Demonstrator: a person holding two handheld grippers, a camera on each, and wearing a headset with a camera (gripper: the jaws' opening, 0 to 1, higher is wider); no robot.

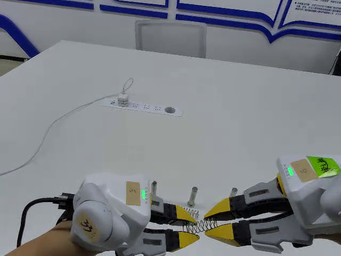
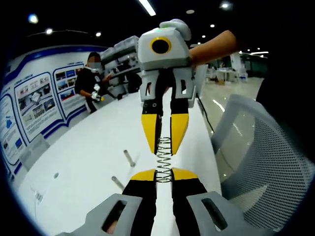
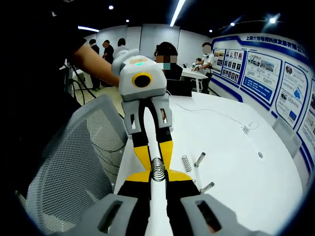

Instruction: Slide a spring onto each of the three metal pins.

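Note:
Three short metal pins stand upright near the table's front edge: the left pin (image 1: 154, 188), the middle pin (image 1: 192, 196) and the right pin (image 1: 233, 192). All three are bare. Just in front of them a small steel spring (image 1: 200, 227) hangs level between my two grippers. My left gripper (image 1: 189, 227) is shut on its left end, and my right gripper (image 1: 213, 223) is shut on its right end, tip to tip with the left. A second spring (image 3: 186, 163) lies on the table beside a pin (image 3: 199, 159).
A white power strip (image 1: 143, 106) with a plug (image 1: 123, 100) and a trailing cable lies mid-table. A grey chair (image 1: 170, 37) stands at the far edge. A mesh chair (image 3: 78, 157) sits close to the front edge. People stand in the background.

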